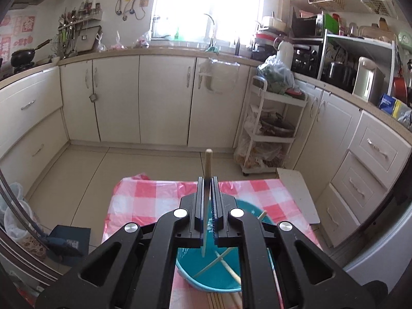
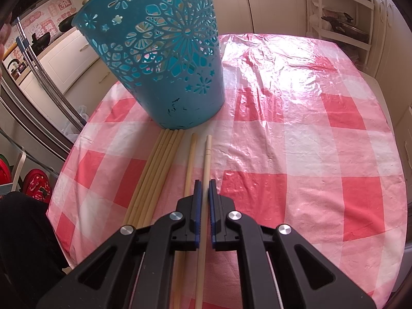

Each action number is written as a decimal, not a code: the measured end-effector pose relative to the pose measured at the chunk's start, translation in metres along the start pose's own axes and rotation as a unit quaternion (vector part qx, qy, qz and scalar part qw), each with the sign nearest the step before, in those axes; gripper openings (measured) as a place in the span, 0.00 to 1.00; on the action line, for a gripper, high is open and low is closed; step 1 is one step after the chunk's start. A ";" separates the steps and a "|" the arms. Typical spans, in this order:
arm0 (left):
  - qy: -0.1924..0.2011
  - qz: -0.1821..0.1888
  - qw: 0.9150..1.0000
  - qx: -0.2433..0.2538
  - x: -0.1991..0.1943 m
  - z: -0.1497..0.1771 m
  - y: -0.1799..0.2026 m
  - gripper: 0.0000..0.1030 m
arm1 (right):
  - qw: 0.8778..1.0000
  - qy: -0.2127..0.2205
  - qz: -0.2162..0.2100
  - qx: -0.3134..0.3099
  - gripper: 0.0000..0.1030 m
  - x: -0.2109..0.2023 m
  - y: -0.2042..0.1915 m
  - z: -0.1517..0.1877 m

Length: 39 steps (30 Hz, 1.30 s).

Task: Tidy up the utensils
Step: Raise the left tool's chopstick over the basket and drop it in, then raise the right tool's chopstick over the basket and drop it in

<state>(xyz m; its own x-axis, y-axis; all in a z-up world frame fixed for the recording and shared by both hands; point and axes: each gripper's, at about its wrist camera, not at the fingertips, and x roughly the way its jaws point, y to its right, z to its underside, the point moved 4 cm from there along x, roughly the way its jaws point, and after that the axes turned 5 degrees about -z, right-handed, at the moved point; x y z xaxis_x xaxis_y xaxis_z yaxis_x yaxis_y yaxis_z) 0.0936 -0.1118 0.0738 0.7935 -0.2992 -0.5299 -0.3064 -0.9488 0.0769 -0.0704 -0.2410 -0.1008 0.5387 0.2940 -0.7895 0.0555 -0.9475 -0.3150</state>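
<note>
Mostly checked tablecloth (image 2: 296, 134) under teal bin (image 2: 164, 59); kitchen cabinets (image 1: 164, 97) behind, seemingly.

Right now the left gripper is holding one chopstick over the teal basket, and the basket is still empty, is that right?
Not quite. The left gripper does hold one chopstick over the teal basket, but the basket is not empty: the left wrist view shows at least two chopsticks already lying crossed inside it.
</note>
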 end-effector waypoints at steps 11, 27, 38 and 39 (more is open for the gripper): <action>-0.001 -0.052 0.999 -0.006 -0.019 0.048 -0.032 0.71 | 1.000 -0.006 0.009 -0.024 0.09 0.001 -0.006 0.000; 0.004 -0.109 0.993 -0.040 -0.019 0.087 -0.078 0.84 | 0.993 0.053 -0.079 0.072 0.05 -0.071 0.012 -0.009; -0.002 -0.113 0.993 -0.035 -0.017 0.092 -0.075 0.87 | 0.960 0.223 -0.165 0.045 0.06 -0.162 -0.037 -0.120; -0.003 -0.114 0.993 -0.036 -0.017 0.092 -0.075 0.88 | 0.957 0.233 -0.165 0.042 0.06 -0.164 -0.039 -0.129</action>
<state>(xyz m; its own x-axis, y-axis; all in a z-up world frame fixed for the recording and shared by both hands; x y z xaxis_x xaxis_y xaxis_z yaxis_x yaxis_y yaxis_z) 0.0548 -0.0261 -0.0005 0.8350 -0.0760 -0.5450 -0.0807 -0.9966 0.0152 -0.0526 -0.2682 0.1093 0.8216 0.4686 -0.3245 0.2296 -0.7932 -0.5640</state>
